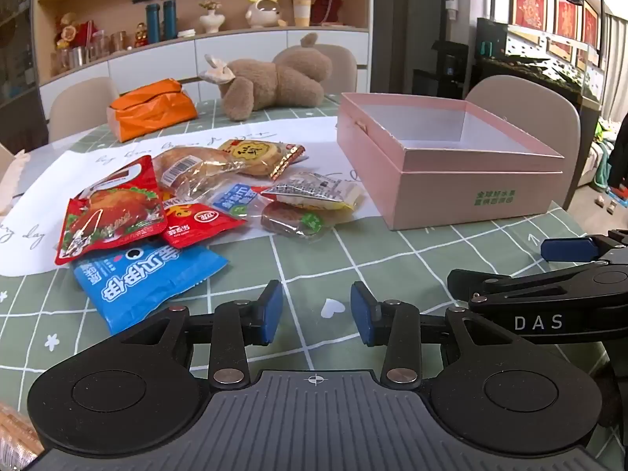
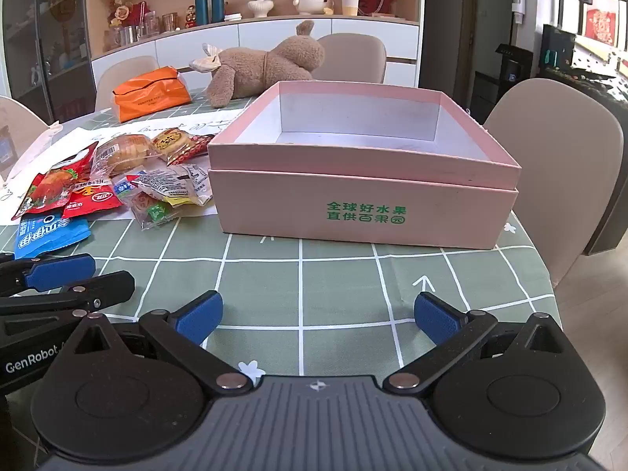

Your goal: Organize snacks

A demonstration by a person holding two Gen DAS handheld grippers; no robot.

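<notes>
1. Pink box (image 2: pixel 365 212), lid off, interior white and empty, green print on front; sits upright at 12 o'clock in the right wrist view.
2. Snack packets in a loose overlapping pile at approx. 10 o'clock, just beside the box: red chicken pack (image 1: pixel 112 210), blue pack (image 1: pixel 145 280), wrapped pastry (image 1: pixel 196 168), yellow-wrapped cake (image 1: pixel 261 155).

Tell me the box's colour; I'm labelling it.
Pink box, white inside, green print on front; clearest in the right wrist view.
</notes>
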